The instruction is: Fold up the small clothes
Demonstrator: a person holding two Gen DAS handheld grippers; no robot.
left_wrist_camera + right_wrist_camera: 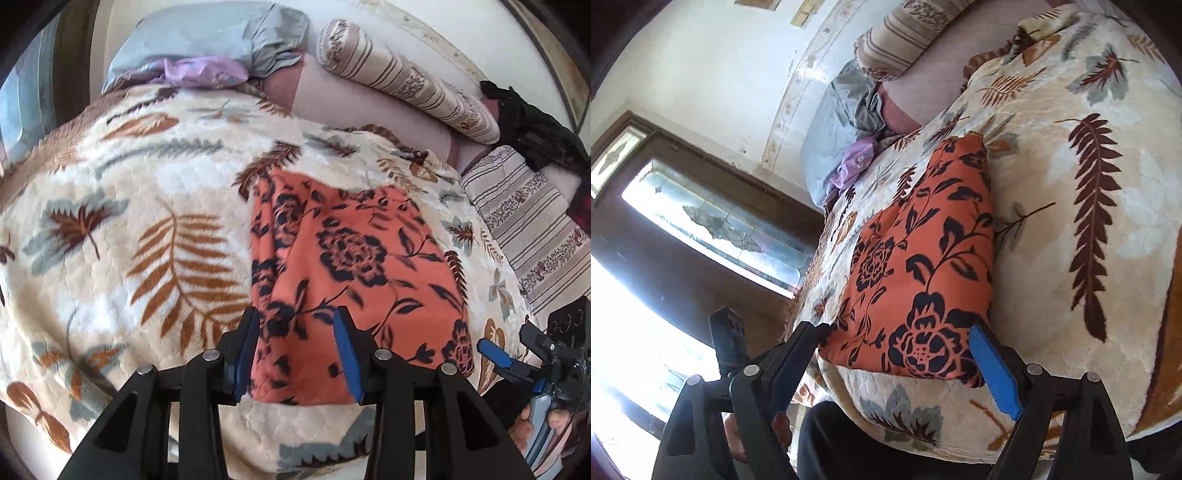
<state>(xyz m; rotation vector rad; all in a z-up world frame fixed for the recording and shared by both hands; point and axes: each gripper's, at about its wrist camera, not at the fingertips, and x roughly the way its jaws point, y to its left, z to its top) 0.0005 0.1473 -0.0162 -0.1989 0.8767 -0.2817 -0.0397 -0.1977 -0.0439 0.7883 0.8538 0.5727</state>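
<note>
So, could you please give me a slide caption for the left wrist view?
Open left gripper above an orange floral garment lying folded on a leaf-print blanket.

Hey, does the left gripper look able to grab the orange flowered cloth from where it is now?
Probably yes. The left gripper hangs just over the near part of the orange flowered cloth, jaws apart with nothing between them. The cloth lies flat on the leaf-print blanket, and nothing covers it.

blanket (122, 206): thick plush fleece, fuzzy and matt | orange floral garment (354, 266): thin smooth woven cloth, faint sheen | left gripper (297, 354): matt black plastic, ribbed blue pads (rubbery-looking), shiny metal pins | door frame (701, 155): dark wood, textured glass panes
</note>
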